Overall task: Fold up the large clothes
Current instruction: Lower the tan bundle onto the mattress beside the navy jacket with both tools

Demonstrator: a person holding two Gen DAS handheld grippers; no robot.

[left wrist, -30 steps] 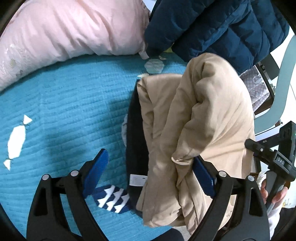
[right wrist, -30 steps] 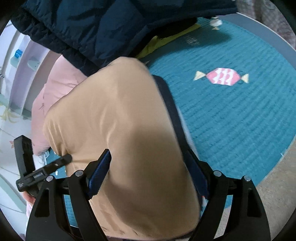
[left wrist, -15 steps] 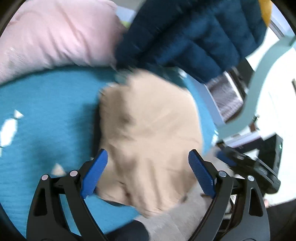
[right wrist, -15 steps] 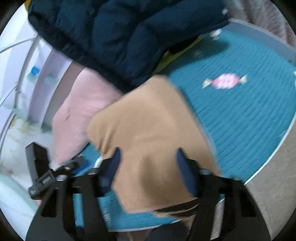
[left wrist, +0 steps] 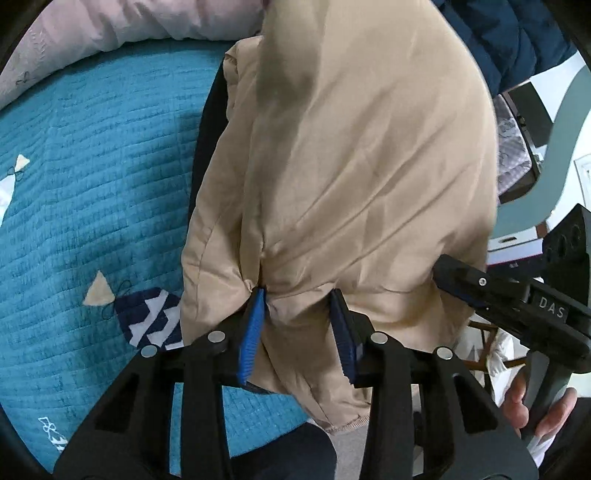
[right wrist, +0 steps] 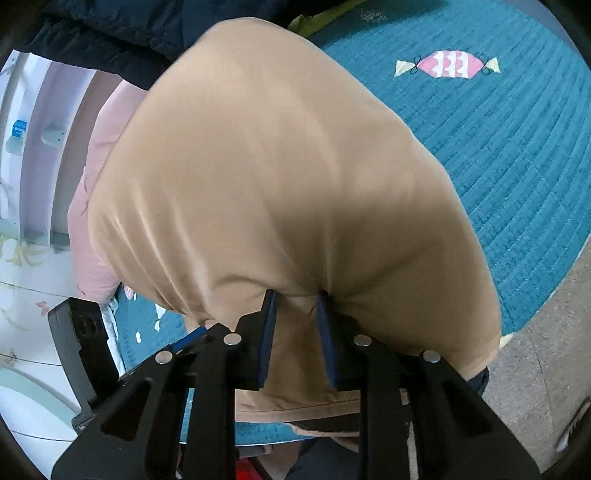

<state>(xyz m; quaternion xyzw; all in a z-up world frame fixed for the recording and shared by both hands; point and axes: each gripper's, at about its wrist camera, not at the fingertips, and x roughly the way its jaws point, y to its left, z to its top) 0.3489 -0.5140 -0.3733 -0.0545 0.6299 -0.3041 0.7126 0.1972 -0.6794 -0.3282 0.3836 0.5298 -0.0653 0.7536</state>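
A large tan padded jacket [left wrist: 351,166] with a dark lining fills the middle of both views, bunched and raised above the teal mat [left wrist: 92,166]. My left gripper [left wrist: 297,306] is shut on a fold of its near edge. My right gripper [right wrist: 295,306] is shut on the tan jacket [right wrist: 277,166] too, pinching a fold between its blue pads. The right gripper's body [left wrist: 517,306] shows at the right of the left wrist view; the left gripper's body [right wrist: 81,339] shows at the lower left of the right wrist view.
A pink quilted garment [left wrist: 129,26] lies at the mat's far edge. A navy puffer jacket [right wrist: 129,29] lies beyond the tan one. The round teal mat [right wrist: 498,129] carries candy patches [right wrist: 447,64]. Bare floor [right wrist: 546,350] lies at the right; white shelving [right wrist: 33,129] at the left.
Both grippers went from open to shut on the tan jacket's near edge. The jacket has been drawn up closer to both cameras.
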